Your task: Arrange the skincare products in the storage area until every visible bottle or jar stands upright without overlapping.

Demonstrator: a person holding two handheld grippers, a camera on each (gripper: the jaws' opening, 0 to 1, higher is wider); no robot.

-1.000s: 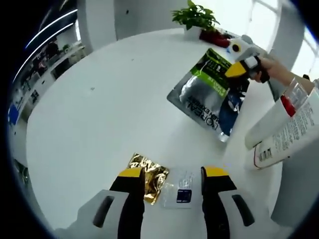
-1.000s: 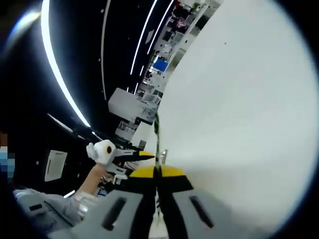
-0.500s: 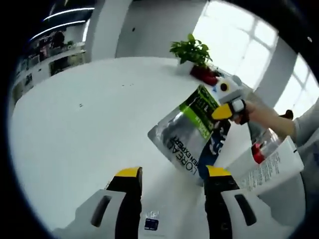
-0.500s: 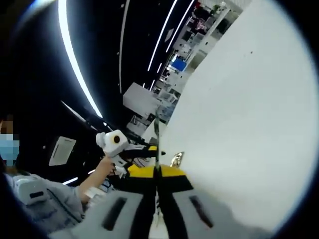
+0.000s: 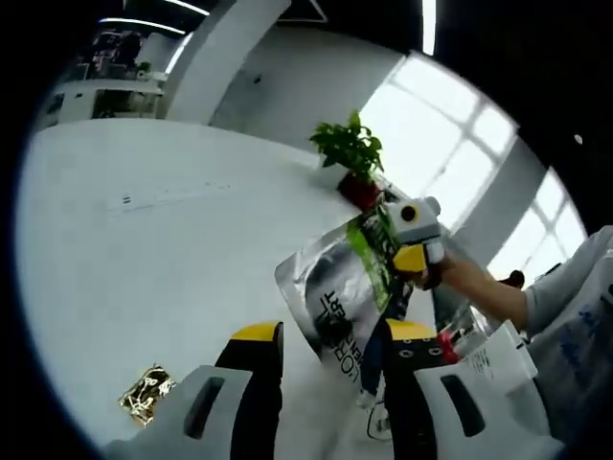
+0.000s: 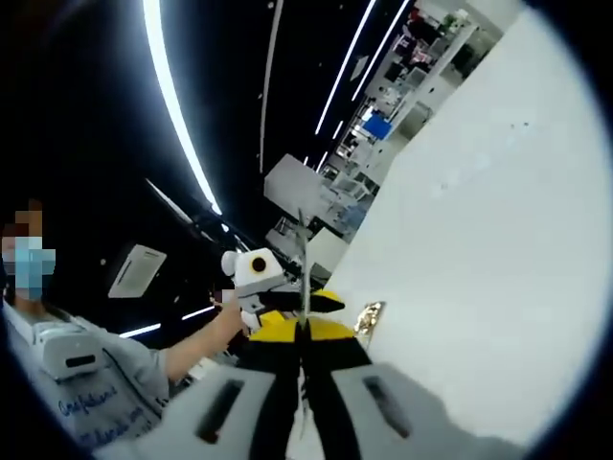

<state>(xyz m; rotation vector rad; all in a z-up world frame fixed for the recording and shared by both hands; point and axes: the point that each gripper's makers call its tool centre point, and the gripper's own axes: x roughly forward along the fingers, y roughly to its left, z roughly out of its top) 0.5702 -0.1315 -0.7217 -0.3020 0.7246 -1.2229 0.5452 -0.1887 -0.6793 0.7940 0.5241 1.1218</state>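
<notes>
White worktop point(image 5: 144, 249) carries little. Right claw point(image 6: 303, 331) is pressed together on the edge of a silver L'Oréal pouch point(image 5: 335, 297), lifting it clear for placing. Left claw point(image 5: 326, 335) is spread, empty, just before the pouch; a gold sachet point(image 5: 144, 393) lies flat beside.

Open-plan office or showroom, judging by a large round white table point(image 5: 144, 249), potted plant point(image 5: 351, 153) by tall windows point(image 5: 450, 153), long ceiling light strips point(image 6: 182, 134), and distant desks with screens point(image 6: 378, 125).
</notes>
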